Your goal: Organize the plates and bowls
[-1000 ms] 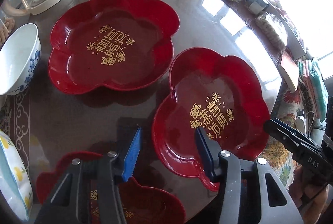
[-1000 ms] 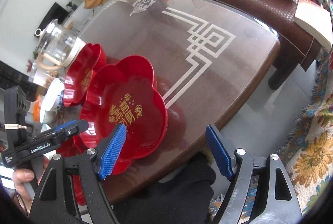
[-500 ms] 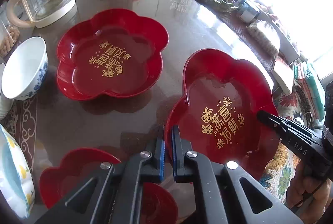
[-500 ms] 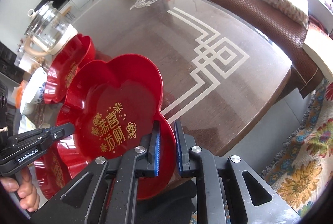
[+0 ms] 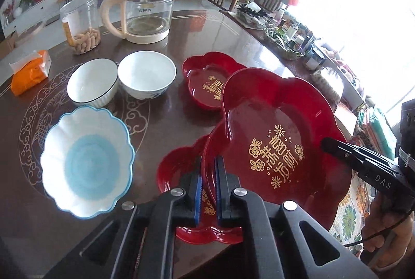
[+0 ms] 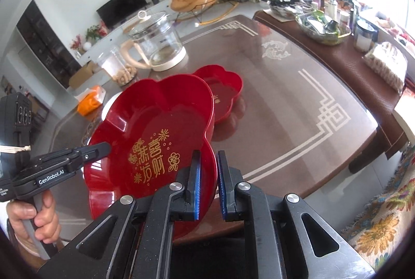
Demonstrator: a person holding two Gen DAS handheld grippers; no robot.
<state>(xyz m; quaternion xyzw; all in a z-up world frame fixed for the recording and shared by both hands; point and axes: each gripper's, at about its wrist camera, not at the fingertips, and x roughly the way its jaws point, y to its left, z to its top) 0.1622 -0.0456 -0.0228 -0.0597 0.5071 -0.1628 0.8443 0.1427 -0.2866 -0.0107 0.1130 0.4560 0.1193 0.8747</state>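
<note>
A: Red plate (image 5: 280,149) in the left wrist view: a second ago it lay flat on the bench (image 5: 160,123); now the left claw (image 5: 207,188) is clamped on its near rim and it hangs above another red plate (image 5: 181,175).

B: Right wrist view agrees: right claw (image 6: 208,188) clamped on the opposite rim, plate tilted, clear of the bench. Ready for stacking, I'd judge.

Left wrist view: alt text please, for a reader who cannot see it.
Both grippers, left gripper and right gripper, clamp opposite rims of a red flower-shaped plate lifted above the dark table. Two more red plates, three bowls and a glass kettle sit behind.
</note>
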